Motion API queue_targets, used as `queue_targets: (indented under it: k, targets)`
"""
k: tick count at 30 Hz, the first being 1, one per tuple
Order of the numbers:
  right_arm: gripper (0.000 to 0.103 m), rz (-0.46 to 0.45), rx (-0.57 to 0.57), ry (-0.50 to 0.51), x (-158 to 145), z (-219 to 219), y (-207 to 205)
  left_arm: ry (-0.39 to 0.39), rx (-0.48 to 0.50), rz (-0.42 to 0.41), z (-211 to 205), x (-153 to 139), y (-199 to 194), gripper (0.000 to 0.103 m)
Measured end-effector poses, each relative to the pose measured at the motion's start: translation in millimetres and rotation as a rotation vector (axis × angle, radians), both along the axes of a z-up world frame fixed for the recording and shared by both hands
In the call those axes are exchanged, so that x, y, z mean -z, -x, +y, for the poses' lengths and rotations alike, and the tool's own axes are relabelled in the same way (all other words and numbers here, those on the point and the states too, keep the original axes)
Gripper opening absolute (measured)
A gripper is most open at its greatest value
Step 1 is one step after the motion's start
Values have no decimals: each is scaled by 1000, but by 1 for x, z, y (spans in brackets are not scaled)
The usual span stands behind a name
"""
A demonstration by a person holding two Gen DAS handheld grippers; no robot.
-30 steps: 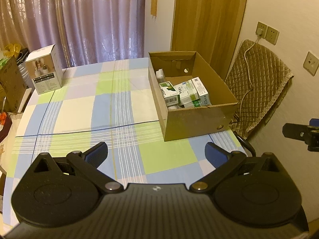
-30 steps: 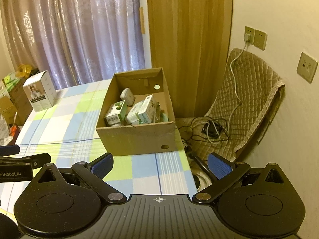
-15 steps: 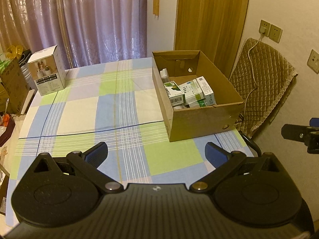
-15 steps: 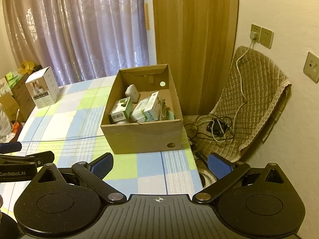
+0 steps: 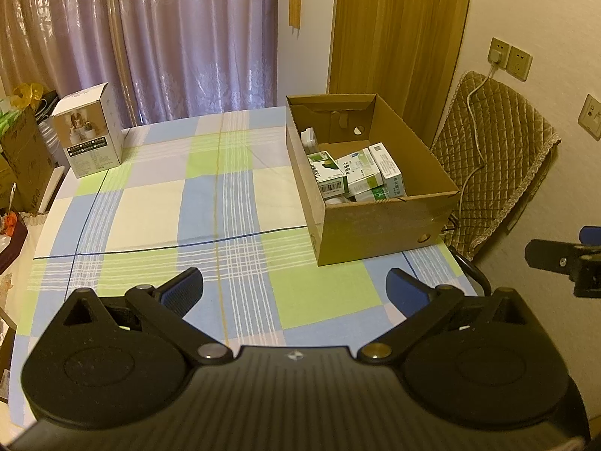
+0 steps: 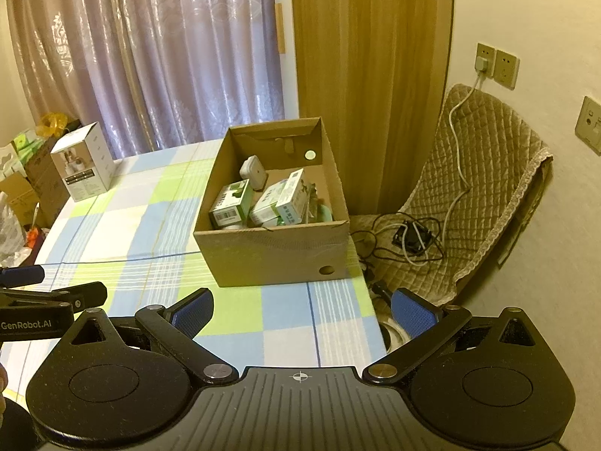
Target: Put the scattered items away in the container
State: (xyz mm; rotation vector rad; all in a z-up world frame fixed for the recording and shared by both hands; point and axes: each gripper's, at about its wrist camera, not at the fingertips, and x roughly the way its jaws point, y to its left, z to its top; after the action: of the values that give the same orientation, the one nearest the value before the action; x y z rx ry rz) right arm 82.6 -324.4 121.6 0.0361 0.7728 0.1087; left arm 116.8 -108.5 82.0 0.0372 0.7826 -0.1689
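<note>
Two empty grippers held above a checked tablecloth, facing a cardboard box of small packages.

The left gripper (image 5: 295,287) and right gripper (image 6: 302,310) both have jaws spread wide, gripping nothing. The cardboard box (image 6: 278,253) sits at the table's right edge, holding green-and-white cartons (image 6: 280,201) and what looks like a white device (image 6: 252,171). Far left of the box stands a white carton (image 5: 88,135).

Both grippers spread wide, holding nothing

The left gripper (image 5: 295,287) sits low in its frame, blue-padded fingers (image 5: 184,289) far apart. The right gripper (image 6: 302,310) matches it, fingers (image 6: 413,314) parted and empty, its tip also visible at right edge of left view.
</note>
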Motion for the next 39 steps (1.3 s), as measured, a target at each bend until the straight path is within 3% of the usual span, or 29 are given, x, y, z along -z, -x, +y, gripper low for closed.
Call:
queue_targets:
  k: [31, 39]
  targets:
    - [103, 16, -3, 2, 6, 0, -6, 14, -10, 26, 3, 6, -8, 102]
    - [103, 23, -6, 5, 9, 1, -10, -5, -1, -19, 2, 4, -6, 102]
